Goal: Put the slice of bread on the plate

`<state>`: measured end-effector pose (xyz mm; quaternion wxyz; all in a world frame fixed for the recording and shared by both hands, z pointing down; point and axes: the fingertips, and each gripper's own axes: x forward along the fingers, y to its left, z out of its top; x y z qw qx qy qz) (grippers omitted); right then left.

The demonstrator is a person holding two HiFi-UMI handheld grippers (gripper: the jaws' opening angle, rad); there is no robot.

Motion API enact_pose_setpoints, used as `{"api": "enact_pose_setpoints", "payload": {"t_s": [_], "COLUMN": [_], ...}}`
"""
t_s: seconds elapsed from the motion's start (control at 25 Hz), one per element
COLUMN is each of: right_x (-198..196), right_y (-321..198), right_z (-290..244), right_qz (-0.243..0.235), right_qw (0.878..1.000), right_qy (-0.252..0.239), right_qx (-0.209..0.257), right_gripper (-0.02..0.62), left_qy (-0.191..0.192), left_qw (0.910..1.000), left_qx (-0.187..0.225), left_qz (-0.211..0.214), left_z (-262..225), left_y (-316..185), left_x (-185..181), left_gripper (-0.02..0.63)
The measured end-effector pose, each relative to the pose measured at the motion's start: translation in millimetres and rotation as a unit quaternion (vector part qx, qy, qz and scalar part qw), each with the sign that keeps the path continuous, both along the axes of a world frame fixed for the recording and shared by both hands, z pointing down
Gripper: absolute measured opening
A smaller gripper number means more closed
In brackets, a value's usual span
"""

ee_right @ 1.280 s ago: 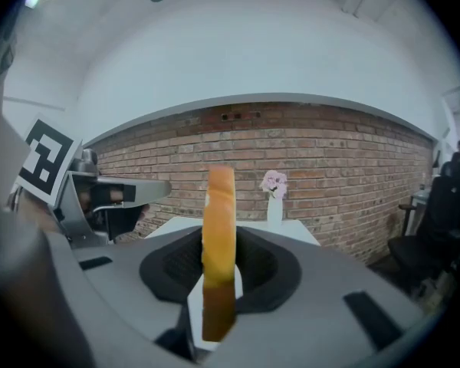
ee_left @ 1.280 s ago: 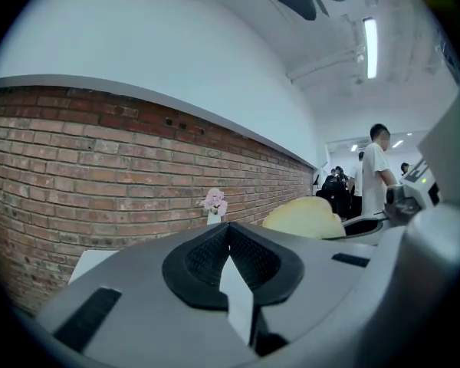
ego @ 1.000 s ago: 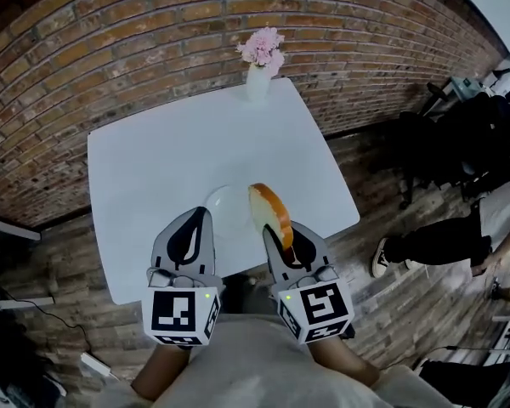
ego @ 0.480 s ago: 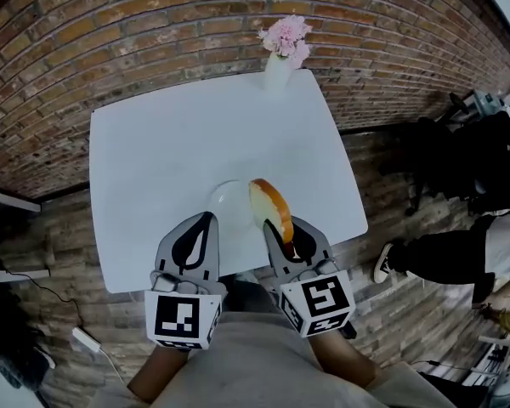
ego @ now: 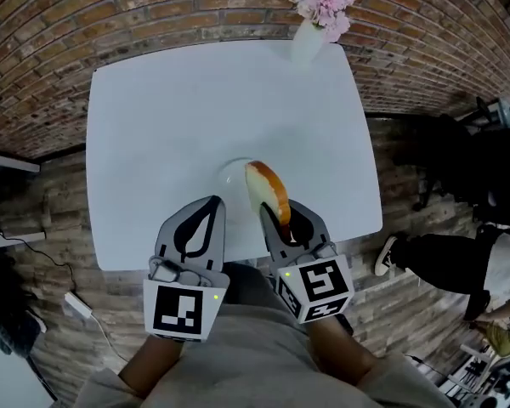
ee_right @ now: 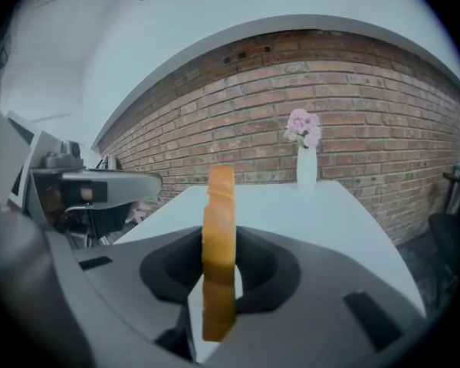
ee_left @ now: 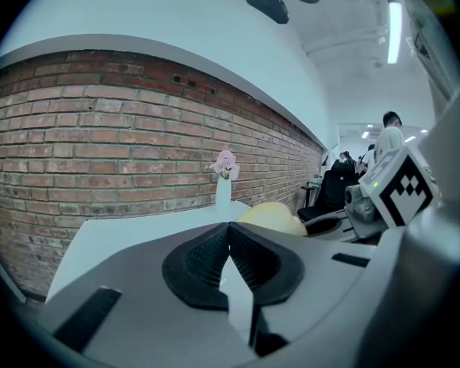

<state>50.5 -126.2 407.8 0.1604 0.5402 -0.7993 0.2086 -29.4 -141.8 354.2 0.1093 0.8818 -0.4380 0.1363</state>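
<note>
My right gripper (ego: pixel 274 211) is shut on a slice of bread (ego: pixel 267 190), held on edge with its golden crust up. In the right gripper view the slice of bread (ee_right: pixel 218 244) stands upright between the pads. The bread hangs over the right part of a white plate (ego: pixel 230 177) that lies on the white table (ego: pixel 170 117) near its front edge. My left gripper (ego: pixel 206 206) is just left of the plate, jaws shut and empty. In the left gripper view its pads (ee_left: pixel 228 261) meet, and the bread (ee_left: pixel 272 217) shows to the right.
A white vase with pink flowers (ego: pixel 317 19) stands at the table's far right corner, seen also as the vase (ee_right: pixel 306 159). A brick wall (ego: pixel 153 7) runs behind the table. To the right a person's legs and shoes (ego: pixel 425 253) and dark chairs stand on the brick floor.
Both grippers have come down and forward toward the table, the bread carried along in the right one. The bread now hangs over the plate's right part.
</note>
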Motion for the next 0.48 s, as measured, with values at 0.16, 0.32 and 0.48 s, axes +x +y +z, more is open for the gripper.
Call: {"api": "enact_pose_setpoints", "payload": {"t_s": [0.16,0.32,0.48], "right_x": [-11,-19,-26], "right_y": [-4,-9,-10], "right_z": [15,24,33], "right_qz": [-0.02,-0.035,-0.049], "right_qw": [1.0,0.999,0.998], "right_qy": [-0.006,-0.012,-0.021], "right_qx": [-0.015,-0.022,-0.035], "right_gripper": [0.094,0.094,0.094], "left_qy": [-0.001,-0.003,-0.007], "left_qw": [1.0,0.9999,0.9997], "left_qx": [-0.005,-0.011,-0.013], "left_qz": [-0.005,-0.012,-0.018], "left_z": [6,11,16], "left_y": [-1,-1,-2], "left_x": [-2,-5,-9], "left_gripper": [0.011,0.011,0.011]}}
